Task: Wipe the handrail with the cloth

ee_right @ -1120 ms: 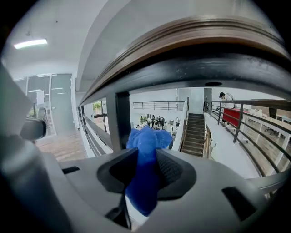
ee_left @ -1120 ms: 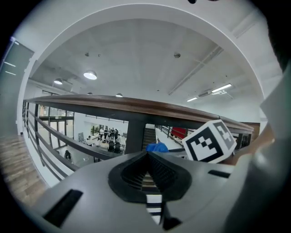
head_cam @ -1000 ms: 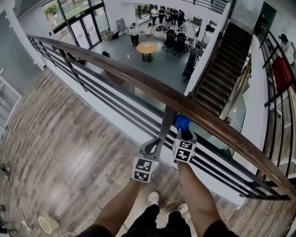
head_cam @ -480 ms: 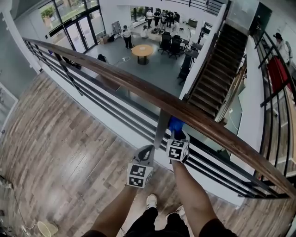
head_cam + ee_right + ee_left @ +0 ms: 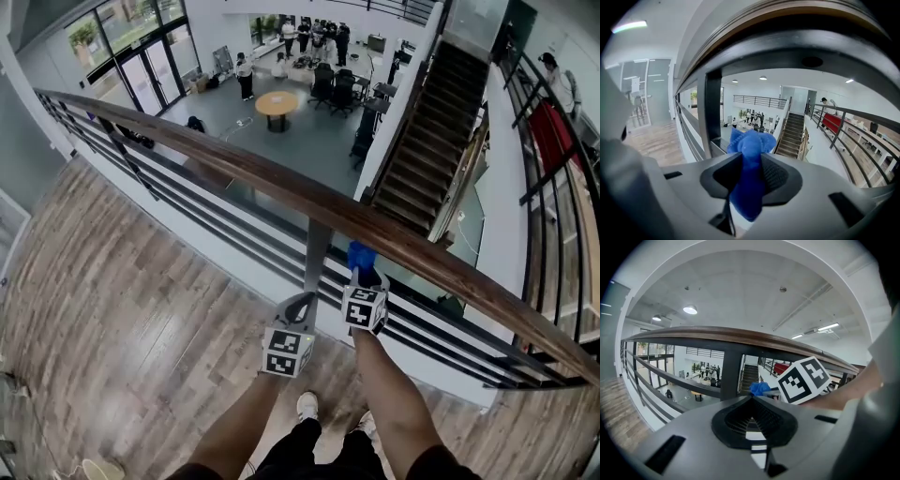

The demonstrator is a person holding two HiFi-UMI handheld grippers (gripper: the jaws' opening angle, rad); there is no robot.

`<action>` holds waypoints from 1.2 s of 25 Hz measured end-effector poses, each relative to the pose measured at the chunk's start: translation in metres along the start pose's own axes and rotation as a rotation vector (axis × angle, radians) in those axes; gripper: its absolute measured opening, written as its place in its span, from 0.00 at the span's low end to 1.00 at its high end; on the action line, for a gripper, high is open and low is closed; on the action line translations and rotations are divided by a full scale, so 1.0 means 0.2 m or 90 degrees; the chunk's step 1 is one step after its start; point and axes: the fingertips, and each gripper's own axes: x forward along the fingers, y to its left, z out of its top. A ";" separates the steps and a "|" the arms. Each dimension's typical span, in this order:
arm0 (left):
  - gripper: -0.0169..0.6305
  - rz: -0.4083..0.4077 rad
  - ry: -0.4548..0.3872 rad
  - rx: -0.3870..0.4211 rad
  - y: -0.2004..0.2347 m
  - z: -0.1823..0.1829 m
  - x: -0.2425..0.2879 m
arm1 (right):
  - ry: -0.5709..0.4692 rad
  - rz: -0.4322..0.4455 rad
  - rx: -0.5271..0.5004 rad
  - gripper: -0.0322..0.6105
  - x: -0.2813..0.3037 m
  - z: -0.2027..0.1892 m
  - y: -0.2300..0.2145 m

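A brown wooden handrail (image 5: pixel 309 200) runs diagonally across the head view, on a dark metal railing with a post (image 5: pixel 316 255). My right gripper (image 5: pixel 365 270) is shut on a blue cloth (image 5: pixel 361 255) (image 5: pixel 749 161), held just below the rail beside the post. The handrail (image 5: pixel 787 23) passes close overhead in the right gripper view. My left gripper (image 5: pixel 298 306) is shut with nothing in it, lower and to the left of the right one. From the left gripper view the handrail (image 5: pixel 740 335) lies ahead and above, with the cloth (image 5: pixel 760 388) and the right gripper's marker cube (image 5: pixel 804 379) at right.
Wooden floor (image 5: pixel 122 309) lies on my side of the railing. Beyond it is a drop to a lower hall with a round table (image 5: pixel 275 100), chairs and several people. A staircase (image 5: pixel 417 131) descends at right. My shoes (image 5: pixel 309 408) stand near the railing base.
The view has shifted slightly; both grippers stay close under the rail by the post. The right gripper keeps hold of the blue cloth.
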 end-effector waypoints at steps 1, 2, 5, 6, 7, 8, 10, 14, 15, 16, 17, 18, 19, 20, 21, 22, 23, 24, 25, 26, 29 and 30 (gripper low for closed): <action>0.02 -0.005 0.000 0.003 -0.04 0.01 0.01 | 0.000 -0.006 0.001 0.25 -0.02 -0.01 -0.04; 0.02 -0.011 0.000 0.006 -0.07 0.01 0.02 | 0.000 -0.012 0.003 0.25 -0.04 -0.02 -0.08; 0.02 -0.029 0.004 0.010 -0.17 0.01 0.05 | 0.003 -0.029 0.014 0.25 -0.09 -0.07 -0.19; 0.02 -0.036 0.007 0.011 -0.21 0.01 0.07 | 0.005 -0.036 0.020 0.25 -0.11 -0.09 -0.24; 0.02 -0.043 0.010 0.012 -0.26 0.01 0.08 | 0.007 -0.043 0.026 0.25 -0.13 -0.12 -0.29; 0.02 -0.050 0.012 0.015 -0.30 0.00 0.09 | 0.009 -0.049 0.032 0.25 -0.15 -0.14 -0.34; 0.02 -0.068 0.017 0.024 -0.40 0.00 0.12 | 0.008 -0.059 0.039 0.25 -0.19 -0.18 -0.44; 0.02 -0.106 0.033 0.058 -0.60 -0.04 0.20 | 0.011 -0.077 0.061 0.25 -0.27 -0.27 -0.64; 0.02 -0.111 0.035 0.060 -0.64 -0.04 0.22 | 0.011 -0.081 0.065 0.25 -0.28 -0.30 -0.70; 0.02 -0.116 0.036 0.061 -0.69 -0.04 0.24 | 0.009 -0.084 0.068 0.25 -0.30 -0.32 -0.75; 0.02 -0.120 0.036 0.062 -0.73 -0.04 0.26 | 0.006 -0.087 0.068 0.25 -0.33 -0.34 -0.79; 0.02 -0.124 0.035 0.064 -0.78 -0.04 0.27 | 0.004 -0.090 0.069 0.25 -0.35 -0.36 -0.84; 0.02 -0.129 0.035 0.065 -0.83 -0.04 0.27 | 0.003 -0.094 0.070 0.25 -0.38 -0.39 -0.89; 0.02 -0.134 0.035 0.066 -0.88 -0.04 0.28 | 0.002 -0.098 0.073 0.25 -0.41 -0.41 -0.93; 0.02 -0.137 0.038 0.066 -0.93 -0.04 0.29 | 0.001 -0.101 0.075 0.25 -0.43 -0.43 -0.98; 0.02 -0.138 0.043 0.067 -0.98 -0.05 0.30 | 0.000 -0.104 0.075 0.25 -0.46 -0.45 -1.03; 0.02 -0.140 0.047 0.067 -1.03 -0.06 0.32 | 0.000 -0.107 0.076 0.25 -0.48 -0.47 -1.08; 0.02 -0.142 0.050 0.067 -1.08 -0.06 0.33 | 0.000 -0.109 0.077 0.25 -0.51 -0.49 -1.13; 0.02 -0.143 0.053 0.068 -1.14 -0.06 0.35 | 0.001 -0.110 0.080 0.25 -0.53 -0.51 -1.18; 0.02 -0.145 0.056 0.071 -1.20 -0.06 0.36 | 0.002 -0.112 0.084 0.25 -0.55 -0.54 -1.24; 0.02 -0.148 0.069 0.073 -1.40 -0.07 0.43 | 0.012 -0.122 0.092 0.25 -0.64 -0.61 -1.46; 0.02 -0.147 0.075 0.070 -1.47 -0.08 0.45 | 0.016 -0.126 0.093 0.25 -0.67 -0.64 -1.55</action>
